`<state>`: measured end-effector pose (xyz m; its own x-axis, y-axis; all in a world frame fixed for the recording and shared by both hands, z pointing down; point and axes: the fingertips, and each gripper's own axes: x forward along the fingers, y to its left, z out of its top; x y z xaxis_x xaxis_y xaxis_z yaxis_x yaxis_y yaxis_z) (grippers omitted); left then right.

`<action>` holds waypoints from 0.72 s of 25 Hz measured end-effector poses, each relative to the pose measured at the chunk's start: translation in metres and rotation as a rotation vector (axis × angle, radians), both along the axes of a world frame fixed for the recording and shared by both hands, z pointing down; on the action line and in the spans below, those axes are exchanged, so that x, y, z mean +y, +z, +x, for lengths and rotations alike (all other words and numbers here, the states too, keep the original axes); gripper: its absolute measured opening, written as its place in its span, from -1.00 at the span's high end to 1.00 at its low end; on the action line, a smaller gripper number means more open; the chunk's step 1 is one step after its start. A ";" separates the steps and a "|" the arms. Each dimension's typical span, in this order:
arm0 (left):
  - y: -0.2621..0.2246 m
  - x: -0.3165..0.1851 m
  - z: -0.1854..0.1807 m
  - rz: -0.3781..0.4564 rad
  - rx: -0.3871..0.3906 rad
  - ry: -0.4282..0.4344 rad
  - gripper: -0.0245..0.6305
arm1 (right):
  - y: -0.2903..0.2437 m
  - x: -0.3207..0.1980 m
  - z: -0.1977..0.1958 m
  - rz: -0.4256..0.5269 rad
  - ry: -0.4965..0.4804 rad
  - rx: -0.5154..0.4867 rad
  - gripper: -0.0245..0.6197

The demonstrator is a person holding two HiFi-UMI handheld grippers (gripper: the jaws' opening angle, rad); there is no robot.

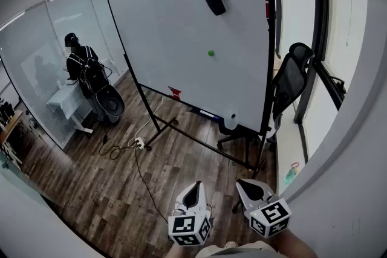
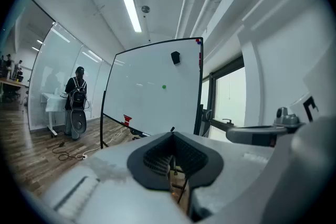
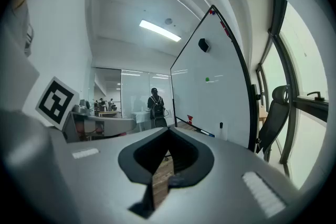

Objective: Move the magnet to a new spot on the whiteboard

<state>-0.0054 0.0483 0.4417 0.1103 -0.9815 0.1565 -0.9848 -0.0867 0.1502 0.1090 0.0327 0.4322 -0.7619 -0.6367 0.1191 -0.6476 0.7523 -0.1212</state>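
A small green magnet sticks near the middle of the tall rolling whiteboard, some way ahead of me. It also shows as a green dot in the left gripper view and as the same magnet in the right gripper view. A black eraser clings to the board above it. My left gripper and right gripper are side by side at the bottom of the head view, far from the board. Both are shut and empty: the left gripper and the right gripper have their tips together.
A person stands by a white table at the left glass wall. An office chair sits right of the board by the window. A cable and power strip lie on the wood floor. A red object rests on the board's tray.
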 end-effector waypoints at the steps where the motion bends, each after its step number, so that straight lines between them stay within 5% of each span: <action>1: 0.000 0.002 0.001 0.000 0.002 0.000 0.91 | -0.001 0.002 0.000 0.004 -0.001 0.002 0.93; 18: 0.009 0.010 0.003 -0.013 0.012 -0.012 0.91 | 0.002 0.007 -0.005 0.006 -0.035 0.005 0.93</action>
